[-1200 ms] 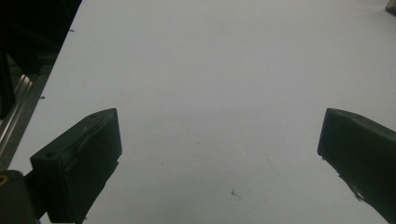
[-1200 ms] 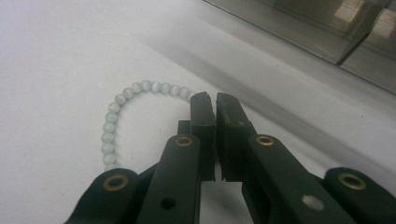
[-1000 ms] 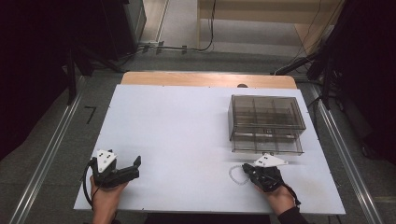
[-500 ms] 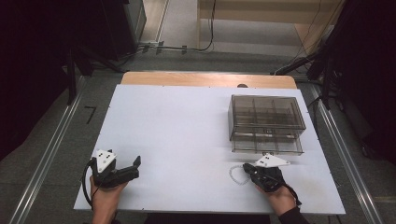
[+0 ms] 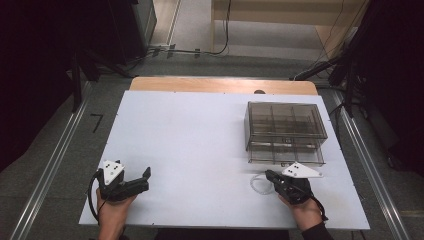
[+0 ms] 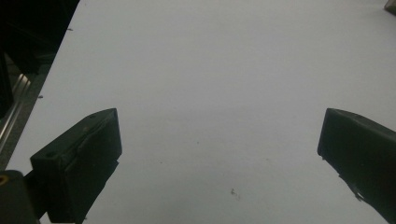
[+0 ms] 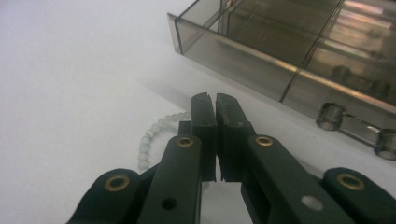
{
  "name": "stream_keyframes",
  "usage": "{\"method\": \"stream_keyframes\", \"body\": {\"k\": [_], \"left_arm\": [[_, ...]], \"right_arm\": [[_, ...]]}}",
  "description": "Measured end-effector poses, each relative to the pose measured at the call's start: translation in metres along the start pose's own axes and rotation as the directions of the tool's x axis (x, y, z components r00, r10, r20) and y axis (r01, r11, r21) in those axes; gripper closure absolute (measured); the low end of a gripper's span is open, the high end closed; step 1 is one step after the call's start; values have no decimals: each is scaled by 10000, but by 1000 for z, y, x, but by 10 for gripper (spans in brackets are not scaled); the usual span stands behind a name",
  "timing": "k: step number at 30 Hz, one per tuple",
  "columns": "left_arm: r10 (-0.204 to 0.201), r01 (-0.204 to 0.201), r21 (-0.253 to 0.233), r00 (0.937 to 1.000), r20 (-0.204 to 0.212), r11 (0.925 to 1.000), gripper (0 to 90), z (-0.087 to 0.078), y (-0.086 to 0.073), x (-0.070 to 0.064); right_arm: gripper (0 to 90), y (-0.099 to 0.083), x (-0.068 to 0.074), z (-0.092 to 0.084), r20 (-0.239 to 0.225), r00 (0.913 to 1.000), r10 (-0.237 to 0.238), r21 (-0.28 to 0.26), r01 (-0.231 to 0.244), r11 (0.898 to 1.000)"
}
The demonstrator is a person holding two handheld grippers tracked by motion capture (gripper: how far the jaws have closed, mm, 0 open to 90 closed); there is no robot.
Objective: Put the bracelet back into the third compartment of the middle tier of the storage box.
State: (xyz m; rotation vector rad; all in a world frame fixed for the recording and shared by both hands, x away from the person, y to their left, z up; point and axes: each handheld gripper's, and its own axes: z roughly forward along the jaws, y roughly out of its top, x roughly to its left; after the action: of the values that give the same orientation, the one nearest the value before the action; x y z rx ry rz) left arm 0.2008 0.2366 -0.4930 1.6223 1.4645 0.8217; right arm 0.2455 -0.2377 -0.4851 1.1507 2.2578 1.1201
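Observation:
A smoked clear drawer box [image 5: 285, 132] stands on the white table [image 5: 200, 140] at the right; its front corner also looks in at the top of the right gripper view [image 7: 280, 60]. Just in front of it my right gripper [image 5: 268, 175] lies low on the table, jaws shut [image 7: 215, 100]. A pale bead bracelet [image 7: 149, 135] curves out from behind the jaws at their left [image 5: 257, 183]; whether it is pinched I cannot tell. My left gripper [image 5: 146, 180] rests near the front left, its jaws wide open [image 6: 219, 135] over bare table.
The drawer's two round knobs [image 7: 329, 116] face my right gripper. A wooden strip [image 5: 225, 85] borders the table's far edge. Metal rails [image 5: 50, 165] run along both sides on the floor, and cables [image 5: 200, 50] lie beyond the table.

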Motion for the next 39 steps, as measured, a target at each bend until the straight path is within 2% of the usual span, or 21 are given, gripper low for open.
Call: {"method": "stream_keyframes", "body": {"k": [9,18,25,39], "left_arm": [[24,-24,17,10000,8,10000,0,0,0,0],[65,-65,54,10000,12,10000,0,0,0,0],[82,-82,65,10000,17,9999,0,1,0,0],[76,-76,63,10000,19,10000,0,1,0,-1]], "right_arm": [[845,6,-4,-14,177,9996,241,-644,-229,9977],[845,11,-11,-23,290,9981,541,-982,-510,9939],[845,19,-19,-36,446,9952,868,-1583,-788,9843],[845,26,-33,-50,597,9895,1316,-2163,-1158,9694]]}}
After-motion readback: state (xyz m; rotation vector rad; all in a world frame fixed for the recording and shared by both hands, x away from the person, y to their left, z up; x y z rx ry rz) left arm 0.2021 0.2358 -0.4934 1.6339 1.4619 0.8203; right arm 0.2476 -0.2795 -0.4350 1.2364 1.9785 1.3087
